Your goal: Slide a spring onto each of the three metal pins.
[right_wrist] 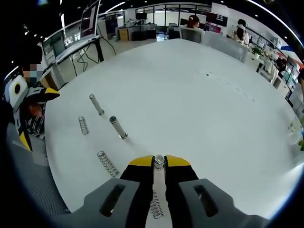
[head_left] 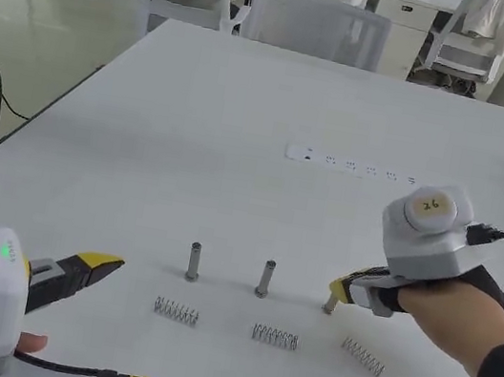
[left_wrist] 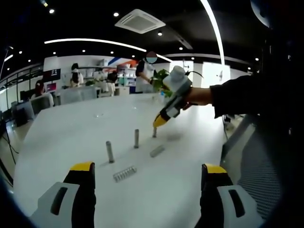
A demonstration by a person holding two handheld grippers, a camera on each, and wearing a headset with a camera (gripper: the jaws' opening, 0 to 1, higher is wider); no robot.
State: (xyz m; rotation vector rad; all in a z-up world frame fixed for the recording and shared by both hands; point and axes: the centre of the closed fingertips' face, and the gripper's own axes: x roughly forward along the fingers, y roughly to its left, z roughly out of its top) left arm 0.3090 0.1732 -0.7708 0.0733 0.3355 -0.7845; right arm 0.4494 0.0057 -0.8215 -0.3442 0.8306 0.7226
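1. Three metal pins stand upright in a row on the white bench [head_left: 246, 110]. My right tool [right_wrist: 159, 164] is closed on the nearest of them, the gripped pin [right_wrist: 159, 161], whose round top shows between the yellow tips.
2. To that tool's left stands the middle pin [right_wrist: 118, 127], and beyond it the far pin [right_wrist: 96, 104]. Both are free and stand apart from each other.
3. Three coil springs lie flat on the bench, one on my side of each pin and apart from it. The first spring [right_wrist: 156, 204] lies right beneath the right tool's jaws, the second spring [right_wrist: 108, 163] is just to their left, and the third spring [right_wrist: 83, 125] is farther left.
4. My left tool [left_wrist: 148, 167] is spread wide with nothing between its jaws, low by the bench edge nearest me. Bare bench lies ahead of it up to the third spring and the far pin.
5. Ahead of the right tool, open bench runs to a white power strip [head_left: 353, 165], well apart from the pins. A grey chair [head_left: 308, 24] stands past the far edge.
6. The pins are slim grey cylinders with a wider foot, and the springs are thin wire coils. The bench top is smooth and matte. Both tools have pale bodies and black jaws with yellow tips.
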